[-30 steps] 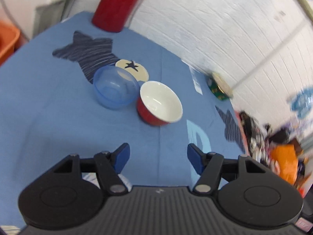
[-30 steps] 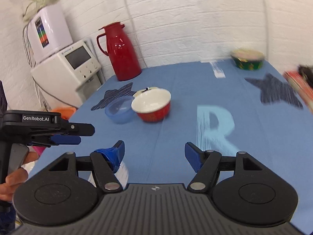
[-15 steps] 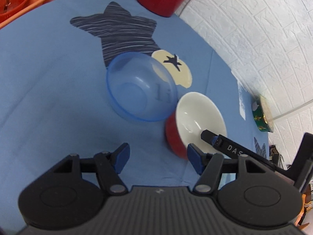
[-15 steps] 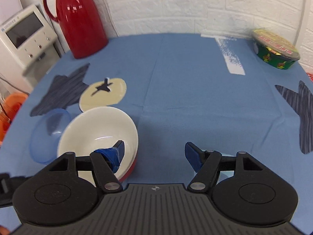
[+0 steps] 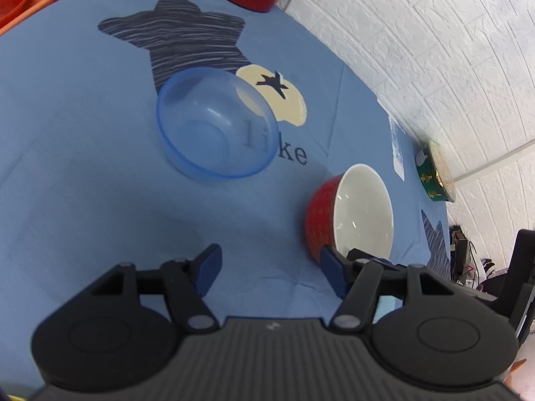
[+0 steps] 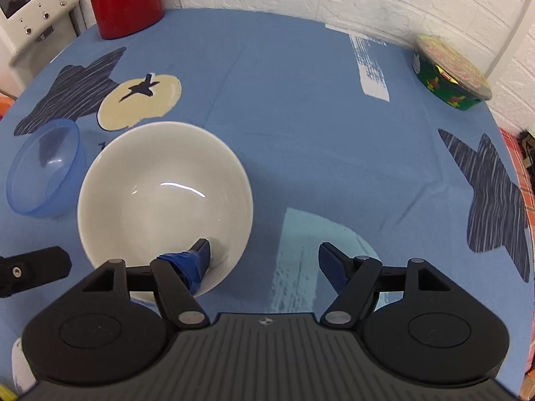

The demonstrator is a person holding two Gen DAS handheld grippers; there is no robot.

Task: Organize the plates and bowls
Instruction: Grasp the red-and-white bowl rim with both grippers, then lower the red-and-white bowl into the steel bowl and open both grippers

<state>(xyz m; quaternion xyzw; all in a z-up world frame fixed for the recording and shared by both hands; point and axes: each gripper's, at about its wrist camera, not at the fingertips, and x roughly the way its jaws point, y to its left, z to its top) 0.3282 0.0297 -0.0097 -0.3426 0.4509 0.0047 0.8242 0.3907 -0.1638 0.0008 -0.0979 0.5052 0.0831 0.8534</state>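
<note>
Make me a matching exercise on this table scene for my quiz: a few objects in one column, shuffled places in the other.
Things:
1. translucent blue plastic bowl
2. red ceramic bowl with white inside
3. green round tin
4. red thermos jug

Places:
A. far right, near the brick wall
B. far left, beside the white appliance
C. one finger of the right gripper inside its rim
D. on the dark star patch's edge

Pairs: 1-D, 2-C, 3-A, 4-B

Across my blue tablecloth [image 6: 301, 107] I see a red thermos [image 6: 125, 0], a green tin [image 6: 448, 73], and a white appliance [image 6: 30, 10].
</note>
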